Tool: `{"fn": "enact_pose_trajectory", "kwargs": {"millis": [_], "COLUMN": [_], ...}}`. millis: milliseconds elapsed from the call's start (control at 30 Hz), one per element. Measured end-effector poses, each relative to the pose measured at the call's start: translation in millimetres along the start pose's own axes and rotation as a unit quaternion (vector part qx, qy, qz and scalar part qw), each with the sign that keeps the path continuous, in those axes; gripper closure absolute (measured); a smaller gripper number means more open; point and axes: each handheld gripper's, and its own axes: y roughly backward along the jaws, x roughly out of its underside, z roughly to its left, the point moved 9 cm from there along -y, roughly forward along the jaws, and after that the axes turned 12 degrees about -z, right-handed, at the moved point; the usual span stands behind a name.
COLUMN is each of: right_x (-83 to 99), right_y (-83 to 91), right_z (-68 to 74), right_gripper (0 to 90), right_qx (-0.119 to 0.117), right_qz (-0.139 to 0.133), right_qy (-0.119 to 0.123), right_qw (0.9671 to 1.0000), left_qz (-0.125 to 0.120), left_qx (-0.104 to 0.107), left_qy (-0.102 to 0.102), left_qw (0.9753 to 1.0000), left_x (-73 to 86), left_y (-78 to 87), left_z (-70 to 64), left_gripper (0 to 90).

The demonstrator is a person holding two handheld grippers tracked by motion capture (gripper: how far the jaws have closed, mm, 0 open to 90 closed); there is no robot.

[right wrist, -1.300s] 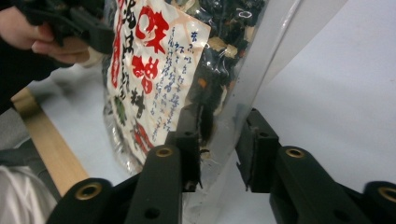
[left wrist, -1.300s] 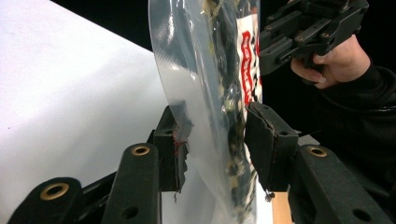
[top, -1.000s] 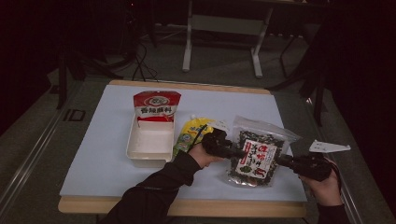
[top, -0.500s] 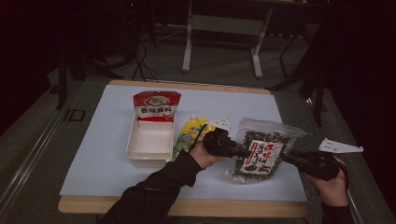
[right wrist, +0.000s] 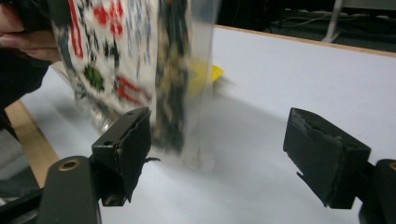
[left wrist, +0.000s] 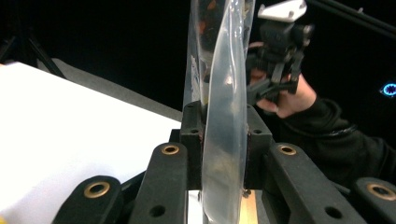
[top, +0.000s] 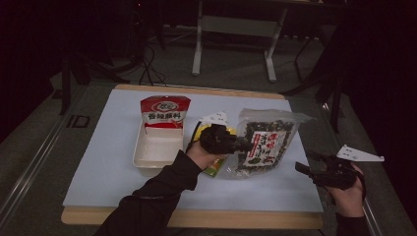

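A clear bag of dark dried food (top: 265,142) with a red and white label hangs tilted above the white table mat (top: 98,162). My left gripper (top: 242,145) is shut on its left edge. In the left gripper view the jaws of that gripper (left wrist: 224,128) pinch the bag's plastic (left wrist: 227,79), which stands up between them. My right gripper (top: 307,169) is held open over the mat's right edge, apart from the bag. In the right gripper view its gripper (right wrist: 224,149) is wide open, with the bag (right wrist: 116,60) blurred just beyond the left jaw.
A white tray (top: 156,162) lies left of centre, with a red packet (top: 164,114) at its far end. A yellow packet (top: 209,125) lies under my left hand. The table's wooden front edge (top: 196,219) is close to me, and a metal stand (top: 236,24) is behind the table.
The bag has risen and swung up and left in my left gripper. My right gripper has drawn back to the right, away from the bag's lower edge.
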Motion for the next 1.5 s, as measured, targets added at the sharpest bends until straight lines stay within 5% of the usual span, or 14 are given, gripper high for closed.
{"fn": "enact_pose_trajectory", "kwargs": {"millis": [267, 633, 1067, 1500], "right_x": [3.5, 9.1, 16.3, 19.5], "right_y": [-6.9, -19.2, -30.2, -34.8], "right_z": [4.0, 12.2, 16.4, 16.1], "right_gripper": [18.7, 17.4, 17.5, 17.8], "right_qx": [-0.01, -0.024, -0.031, -0.033], "right_qz": [-0.002, 0.003, 0.018, 0.025], "right_qy": [0.005, 0.019, 0.019, 0.011], "right_qw": [0.9999, 0.9995, 0.9992, 0.9991], "left_qz": [-0.03, -0.045, -0.062, -0.048], "left_qx": [-0.036, -0.09, -0.176, -0.227], "left_qy": [-0.021, -0.036, -0.042, -0.038], "left_qw": [0.9987, 0.9942, 0.9815, 0.9719], "left_x": [-28.9, -45.1, -51.2, -28.7], "left_y": [38.0, 90.0, 181.4, 237.7], "left_z": [5.9, 17.4, 41.3, 57.1], "left_gripper": [78.2, 78.1, 78.1, 78.1]}}
